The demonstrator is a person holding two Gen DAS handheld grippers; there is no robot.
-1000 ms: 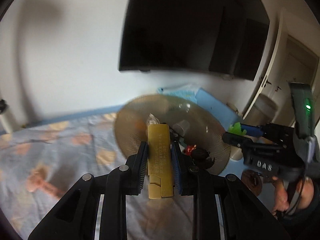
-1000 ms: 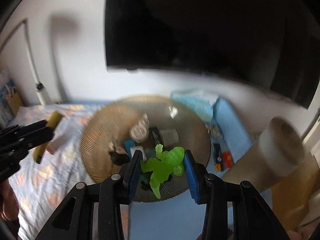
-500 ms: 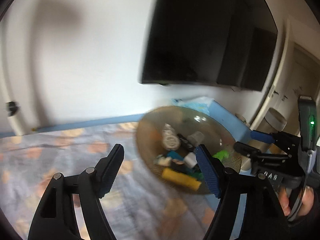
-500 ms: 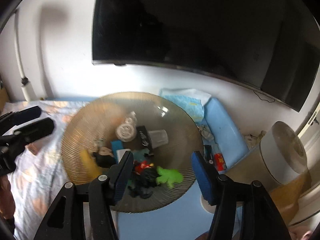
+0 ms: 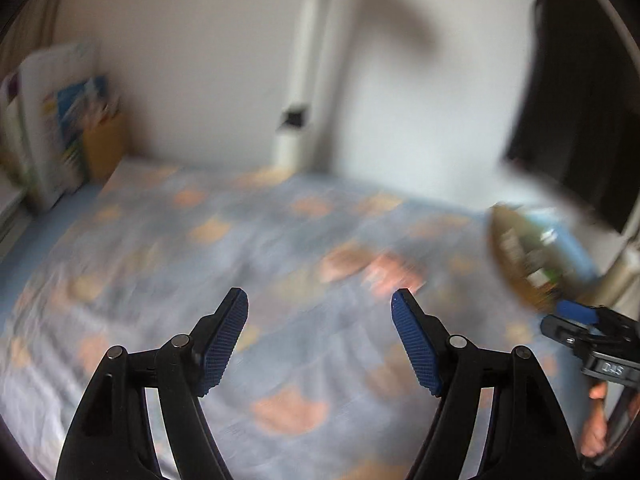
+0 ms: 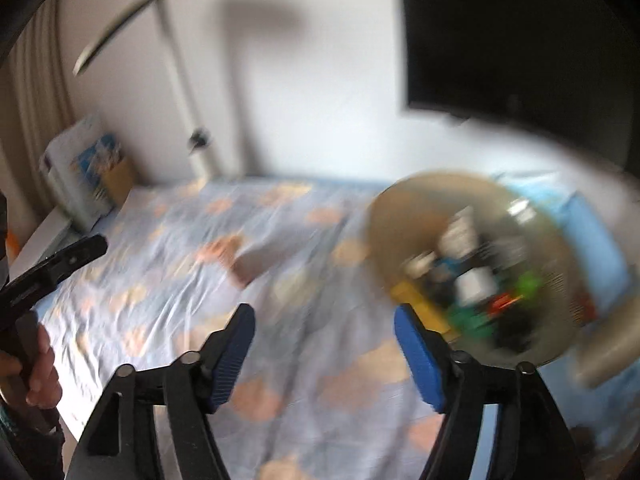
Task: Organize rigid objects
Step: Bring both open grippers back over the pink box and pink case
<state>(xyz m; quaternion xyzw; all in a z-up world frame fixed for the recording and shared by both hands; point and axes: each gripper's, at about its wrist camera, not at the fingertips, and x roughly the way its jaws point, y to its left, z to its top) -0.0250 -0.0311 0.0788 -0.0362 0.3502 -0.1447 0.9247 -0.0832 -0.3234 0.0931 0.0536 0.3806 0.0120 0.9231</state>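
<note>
The round woven tray (image 6: pixel 384 216) lies on the bed at the right side, and the small rigid things are already piled in it: a yellow block (image 6: pixel 416 300) at its near left edge, a green toy (image 6: pixel 528 284), something white and something red, all too blurred to name better. From the left wrist view the same tray (image 5: pixel 500 264) shows only at the far right edge.

The right claw (image 6: pixel 324 344) stands open with nothing between its blue pads, and its jaws have just been opening. The left claw (image 5: pixel 320 328) is also open and empty over the flowered bedsheet (image 5: pixel 240 240). Both point out to the left part of the bed, away from the tray.

So the step in hand, I think, is to find the next object to collect. On the sheet I see one pinkish patch (image 5: pixel 396 276) near the middle, but the blur does not let me tell whether it is an object or only a printed flower. It would be good to slow the hands first, until the view is sharp, then come down with the jaws wide on both sides of the object. The sheet is soft and wrinkled, so a low claw could pinch the cloth together with the thing.
</note>
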